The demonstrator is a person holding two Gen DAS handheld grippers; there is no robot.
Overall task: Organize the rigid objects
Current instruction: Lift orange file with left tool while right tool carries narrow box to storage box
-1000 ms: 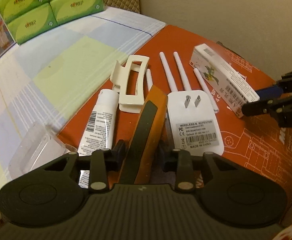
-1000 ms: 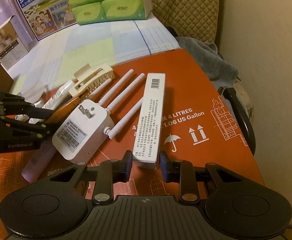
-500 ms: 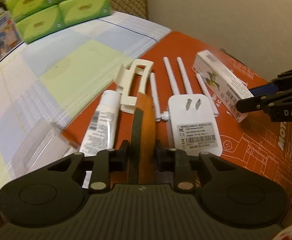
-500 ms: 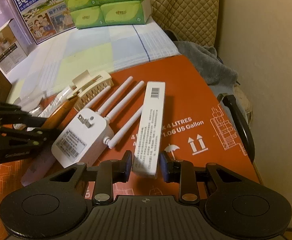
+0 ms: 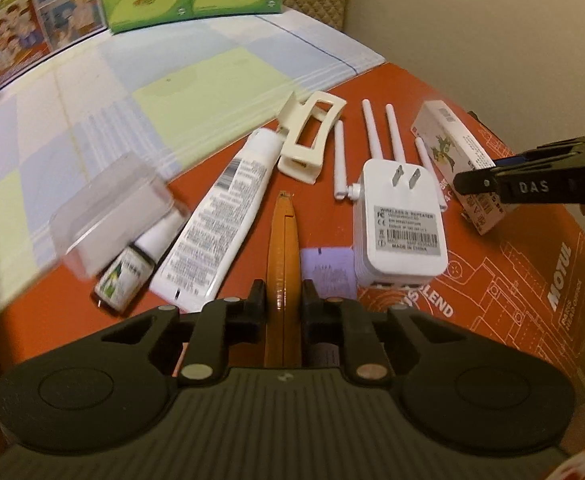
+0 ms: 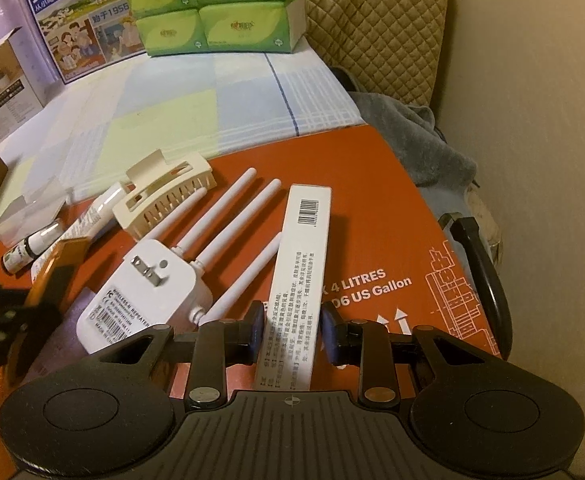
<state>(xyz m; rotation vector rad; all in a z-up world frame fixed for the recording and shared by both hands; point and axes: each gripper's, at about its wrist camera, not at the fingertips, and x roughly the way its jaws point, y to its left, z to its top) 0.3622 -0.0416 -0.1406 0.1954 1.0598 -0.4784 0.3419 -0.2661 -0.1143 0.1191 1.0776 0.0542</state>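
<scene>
Your left gripper (image 5: 282,300) is clamped on the orange case (image 5: 282,248), edge-up, ready to slot beside the wireless repeater (image 5: 402,224). Your right gripper (image 6: 290,330) straddles the long white box (image 6: 298,276), jaws not yet closing on it.

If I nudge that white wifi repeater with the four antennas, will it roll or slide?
The wireless repeater lies on a flat face, prongs up, so it would probably slide, not roll. Its thin antennas look like they could swivel or catch the hair clip beside them. The orange carton looks smooth.
</scene>
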